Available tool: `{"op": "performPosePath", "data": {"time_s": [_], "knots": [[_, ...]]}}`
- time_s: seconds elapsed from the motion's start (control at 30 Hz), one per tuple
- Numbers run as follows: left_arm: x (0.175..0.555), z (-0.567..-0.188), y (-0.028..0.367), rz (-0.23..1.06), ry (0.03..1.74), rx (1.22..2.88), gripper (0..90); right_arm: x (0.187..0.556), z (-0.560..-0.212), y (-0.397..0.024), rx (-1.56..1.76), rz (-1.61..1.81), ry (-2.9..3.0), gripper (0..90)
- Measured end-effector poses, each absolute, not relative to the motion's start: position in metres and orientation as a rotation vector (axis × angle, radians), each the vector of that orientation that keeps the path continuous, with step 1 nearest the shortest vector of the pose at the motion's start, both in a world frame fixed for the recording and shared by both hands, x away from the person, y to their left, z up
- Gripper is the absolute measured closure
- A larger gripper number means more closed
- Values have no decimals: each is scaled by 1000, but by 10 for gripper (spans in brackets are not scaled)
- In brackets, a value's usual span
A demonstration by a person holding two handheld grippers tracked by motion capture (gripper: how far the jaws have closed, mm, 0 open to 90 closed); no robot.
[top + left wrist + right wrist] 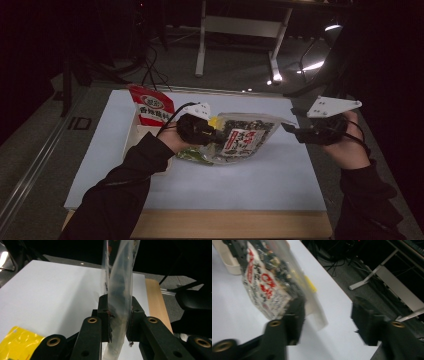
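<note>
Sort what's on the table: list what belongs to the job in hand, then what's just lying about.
In the job:
- clear snack bag
- left tongs, clamped on its edge
- right tongs, open beside it

Lying about:
- red packet
- yellow packet
- cream tray

Snack bag (pixel 120 290) top cropped, right tongs (pixel 325 322) perhaps motion-blurred

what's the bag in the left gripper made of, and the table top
Snack bag: looks like thin glossy clear plastic film; its dark contents show through and it creases where the left gripper pinches it.
Table top: smooth matte white, likely laminate; pale wood strip along the near edge.
</note>
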State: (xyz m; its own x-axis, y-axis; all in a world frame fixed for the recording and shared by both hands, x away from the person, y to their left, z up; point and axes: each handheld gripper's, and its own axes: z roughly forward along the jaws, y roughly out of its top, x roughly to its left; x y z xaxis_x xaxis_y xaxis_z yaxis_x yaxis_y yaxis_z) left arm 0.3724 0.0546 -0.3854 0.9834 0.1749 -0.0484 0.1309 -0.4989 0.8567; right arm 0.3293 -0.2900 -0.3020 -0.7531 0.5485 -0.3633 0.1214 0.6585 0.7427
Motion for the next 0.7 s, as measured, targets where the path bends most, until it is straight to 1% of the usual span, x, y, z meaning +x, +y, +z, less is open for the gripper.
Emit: {"op": "performPosePath", "data": {"time_s": [0.23,0.37,0.4,0.43,0.7], "knots": [[366,-377,75,83,254,2050,786,333,-308,-288,574,1019,2273,193],[359,-367,87,129,265,2024,785,335,-321,-289,613,1093,2290,164],[359,-364,90,124,271,2018,785,335,-324,-288,619,1103,2298,159],[357,-361,95,145,275,2007,786,335,-328,-287,620,1117,2301,138],[346,-343,126,217,318,1932,785,337,-356,-286,659,1266,2301,138]]}}
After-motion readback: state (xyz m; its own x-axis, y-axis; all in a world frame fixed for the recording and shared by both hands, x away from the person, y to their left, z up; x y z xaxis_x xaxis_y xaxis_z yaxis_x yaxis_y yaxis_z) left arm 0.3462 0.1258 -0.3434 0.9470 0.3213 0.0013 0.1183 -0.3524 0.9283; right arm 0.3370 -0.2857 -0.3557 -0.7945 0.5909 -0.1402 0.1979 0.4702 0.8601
